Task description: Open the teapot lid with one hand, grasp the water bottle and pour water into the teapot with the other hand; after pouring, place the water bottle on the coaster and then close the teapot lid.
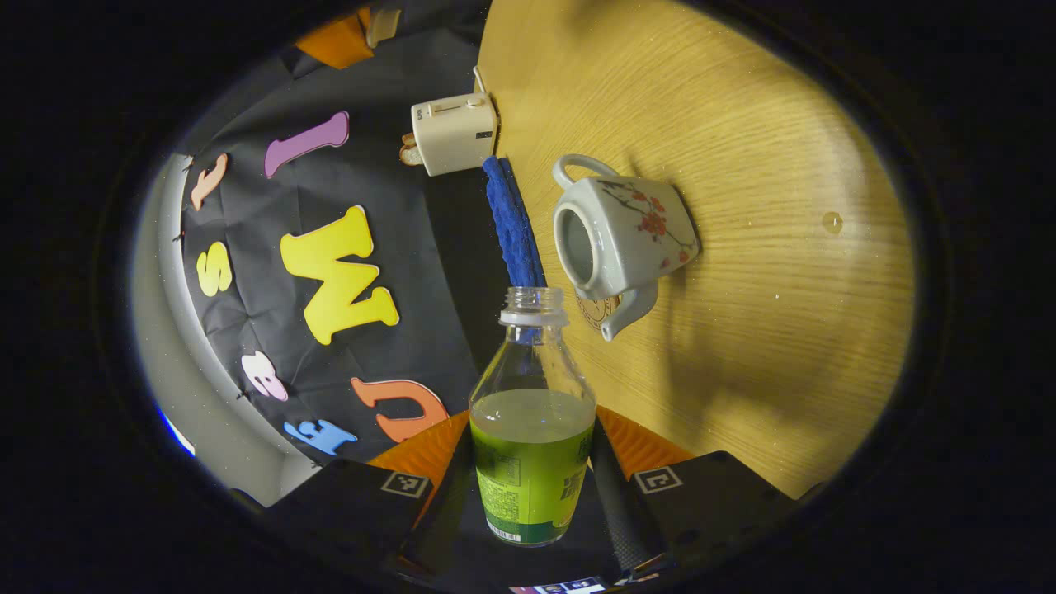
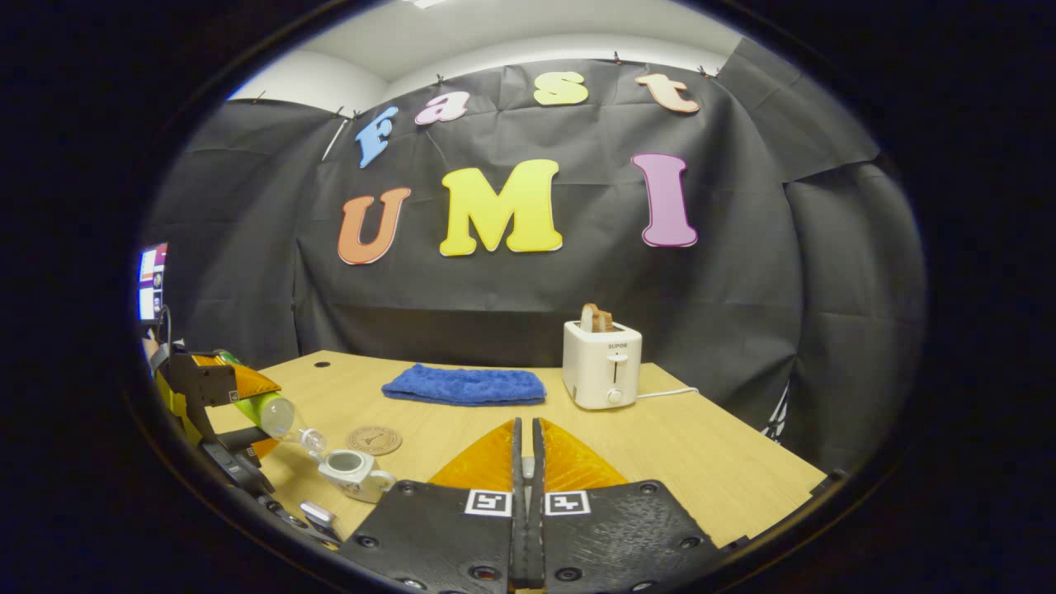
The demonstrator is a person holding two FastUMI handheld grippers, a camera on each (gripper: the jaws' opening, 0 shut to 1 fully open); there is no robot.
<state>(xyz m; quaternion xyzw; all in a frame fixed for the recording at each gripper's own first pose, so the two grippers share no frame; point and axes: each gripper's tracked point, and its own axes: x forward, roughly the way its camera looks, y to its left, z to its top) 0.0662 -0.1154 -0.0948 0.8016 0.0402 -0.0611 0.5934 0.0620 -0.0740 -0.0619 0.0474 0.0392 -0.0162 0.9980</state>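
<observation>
My left gripper (image 1: 532,450) is shut on a clear, uncapped water bottle (image 1: 532,412) with a green label and pale liquid inside. Its mouth points toward the white flowered teapot (image 1: 623,235), which stands lidless on the wooden table (image 1: 742,148). A round coaster (image 1: 596,310) peeks out behind the spout. The right gripper view shows that bottle (image 2: 276,412) tilted, neck just above the teapot (image 2: 351,469), with the coaster (image 2: 374,440) beside it. My right gripper (image 2: 525,462) is raised over the table, fingers pressed nearly together on a pale sliver, apparently the teapot lid's knob.
A folded blue towel (image 2: 464,385) lies toward the back of the table (image 2: 701,462). A white toaster (image 2: 601,363) holding a slice of bread stands at its right, its cord trailing to the right. A lit screen (image 2: 153,280) is at the far left.
</observation>
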